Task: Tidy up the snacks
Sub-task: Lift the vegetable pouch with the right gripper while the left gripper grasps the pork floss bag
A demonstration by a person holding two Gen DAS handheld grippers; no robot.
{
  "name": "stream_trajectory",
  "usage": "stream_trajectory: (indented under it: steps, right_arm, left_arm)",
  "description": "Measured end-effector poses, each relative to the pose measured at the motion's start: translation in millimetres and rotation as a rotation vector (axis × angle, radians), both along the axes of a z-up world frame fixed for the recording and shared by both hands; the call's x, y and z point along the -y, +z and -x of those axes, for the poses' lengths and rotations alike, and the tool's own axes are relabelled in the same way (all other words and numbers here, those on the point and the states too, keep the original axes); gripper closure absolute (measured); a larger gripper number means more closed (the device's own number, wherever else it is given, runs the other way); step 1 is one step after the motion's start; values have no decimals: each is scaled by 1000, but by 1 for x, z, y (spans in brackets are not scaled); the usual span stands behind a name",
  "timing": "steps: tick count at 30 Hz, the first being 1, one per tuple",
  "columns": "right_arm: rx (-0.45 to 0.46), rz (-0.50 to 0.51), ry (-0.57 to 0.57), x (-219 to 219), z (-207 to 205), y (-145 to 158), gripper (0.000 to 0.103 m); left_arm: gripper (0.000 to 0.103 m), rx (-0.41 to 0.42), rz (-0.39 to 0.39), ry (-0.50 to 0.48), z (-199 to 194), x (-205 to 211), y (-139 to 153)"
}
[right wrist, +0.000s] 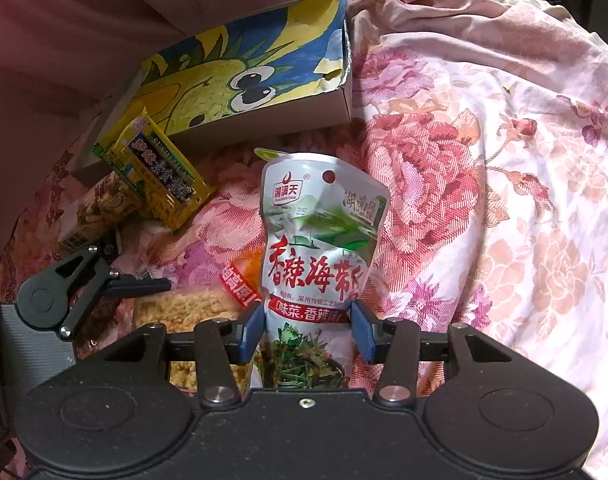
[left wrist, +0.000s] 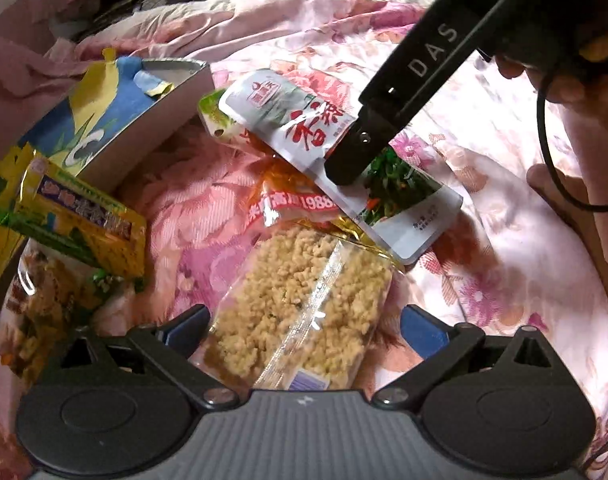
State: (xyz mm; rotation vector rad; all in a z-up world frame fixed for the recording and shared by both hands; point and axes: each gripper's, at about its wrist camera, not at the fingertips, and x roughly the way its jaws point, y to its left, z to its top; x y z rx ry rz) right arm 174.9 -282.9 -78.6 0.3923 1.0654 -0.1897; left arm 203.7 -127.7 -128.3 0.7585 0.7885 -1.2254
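Two tools over a floral bed: right tool (right wrist: 307, 330) clamps the seaweed pouch (right wrist: 318, 248); left tool (left wrist: 304, 326), jaws wide apart, straddles the crumbly snack bar (left wrist: 300, 308) without pressing it.

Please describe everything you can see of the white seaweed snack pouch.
The white seaweed snack pouch is glossy plastic with red Chinese letters, green scenery, a photo of seaweed below and a round hang hole on top. It lies crumpled on other snacks over the floral bedsheet. The right gripper pinches its lower part between blue pads.
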Motion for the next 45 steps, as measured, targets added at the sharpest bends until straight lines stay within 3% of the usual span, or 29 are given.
stream_trajectory:
  steps: [4, 10, 13, 18, 22, 33, 45]
  right_arm:
    - [-1, -6, 5, 1, 1, 0, 53]
    - [-5, -11, 27, -2, 2, 0, 52]
    - [-7, -22, 23, 0, 3, 0, 52]
    - [-4, -46, 13, 3, 6, 1, 52]
    - [-3, -66, 16, 4, 9, 2, 53]
    - [28, -104, 66, -2, 17, 9, 53]
    - [115, -144, 62, 1, 23, 20, 53]
  left_arm:
    - [1, -18, -37, 59, 2, -2, 1]
    - [9, -68, -78, 249, 5, -3, 4]
    - [17, -62, -88, 326, 13, -5, 8]
    - [19, -100, -99, 476, 24, -12, 12]
    - [21, -114, -101, 535, 31, -18, 16]
    - [25, -139, -48, 769, 36, -26, 32]
    - [26, -140, 85, 894, 37, -45, 49]
